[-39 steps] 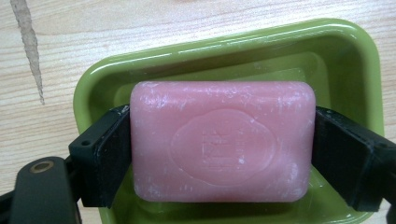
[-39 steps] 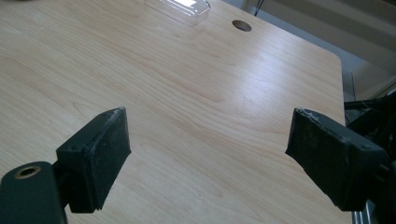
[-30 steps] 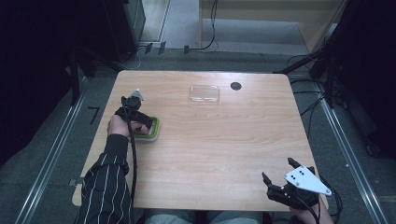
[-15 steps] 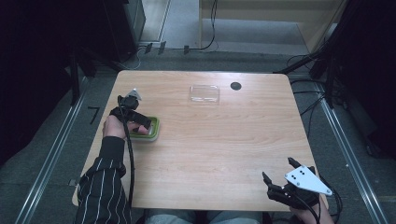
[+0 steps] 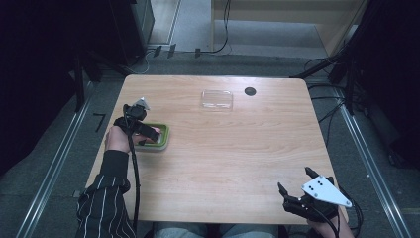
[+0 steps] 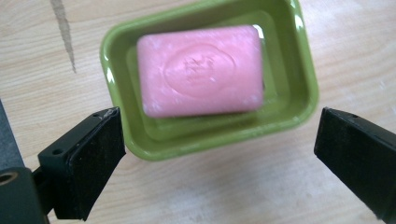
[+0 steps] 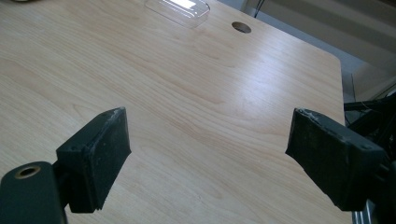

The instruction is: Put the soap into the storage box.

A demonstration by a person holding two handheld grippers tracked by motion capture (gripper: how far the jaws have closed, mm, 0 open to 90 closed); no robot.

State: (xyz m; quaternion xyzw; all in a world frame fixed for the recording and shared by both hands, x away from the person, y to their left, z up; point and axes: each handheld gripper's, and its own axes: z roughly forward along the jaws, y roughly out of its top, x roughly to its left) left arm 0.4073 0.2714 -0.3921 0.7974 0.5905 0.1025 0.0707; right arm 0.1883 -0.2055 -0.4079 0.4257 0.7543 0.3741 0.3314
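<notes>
where the left gripper looks down between its two black jaws, a green soap dish sits flat on the wooden table with one pink bar of soap lying inside it, embossed face up, well within the rim. in the high view the same green soap dish lies near the table's left edge, partly under the left gripper and the person's left hand. a second container, a clear plastic lid or tray, rests toward the far side of the table, well apart from the dish; whether anything is in it cannot be told. just beside it a round dark hole sits in the tabletop.

compared with a second ago, the left hand sits a little nearer the person, away from the dish. the left gripper's jaws have just been opening: they now stand wide on either side of the dish's near rim, pads clear of it, nothing clamped. the soap and dish lie where they were, and the lid has not shifted. the right gripper stays at the near right corner, jaws spread wide over bare wood, holding nothing.

count: one dish, one soap bar, one clear lid, one hole, two grippers.
</notes>
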